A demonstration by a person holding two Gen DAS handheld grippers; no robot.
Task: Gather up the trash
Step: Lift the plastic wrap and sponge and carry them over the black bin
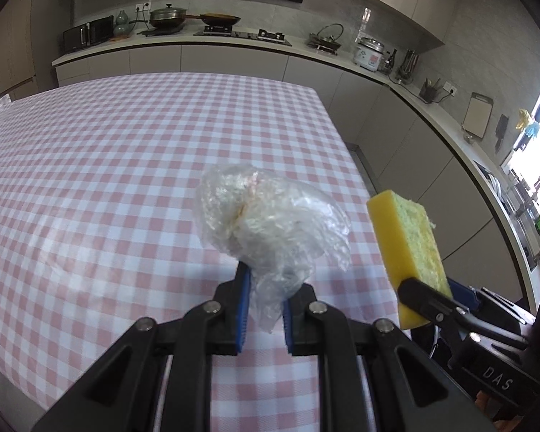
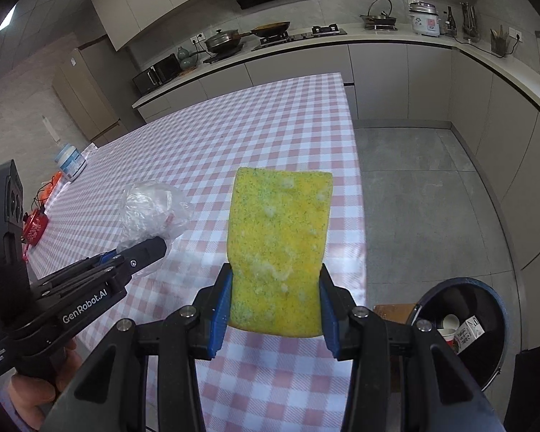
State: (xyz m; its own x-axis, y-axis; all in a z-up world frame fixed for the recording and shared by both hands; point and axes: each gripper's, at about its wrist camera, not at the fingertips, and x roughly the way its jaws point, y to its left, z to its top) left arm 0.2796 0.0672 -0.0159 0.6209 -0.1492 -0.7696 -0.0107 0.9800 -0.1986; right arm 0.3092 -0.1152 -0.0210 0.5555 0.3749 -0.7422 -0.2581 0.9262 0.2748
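Holding trash in both grippers right now, w/ nothing dropped from them yet. Crumpled clear plastic wrap (image 1: 270,223) is pinched at its lower tail by the left gripper (image 1: 264,309), pads clamped tight on it, bulk of the wad puffing out above the fingertips, lifted clear of the checked tablecloth (image 1: 126,165). Yellow sponge (image 2: 279,248), green speckled face up, sits squeezed between the blue pads of the right gripper (image 2: 275,309), jaws gripping its lower end, most of it sticking out forward. Both items are off the table, side by side, near the table's right edge.

Progress, as I read it: pick-up looks done for these two; what's left is carrying them over & letting go. Table stretch ahead looks bare of loose scraps, tho a white jar (image 2: 70,163) and red bits (image 2: 36,225) sit far left; can't say if those count.

Containers: dark round bin (image 2: 460,327) on the floor, low right of the table, open top. Inside are a paper cup (image 2: 450,324) and a small carton (image 2: 471,329), plenty of room left.
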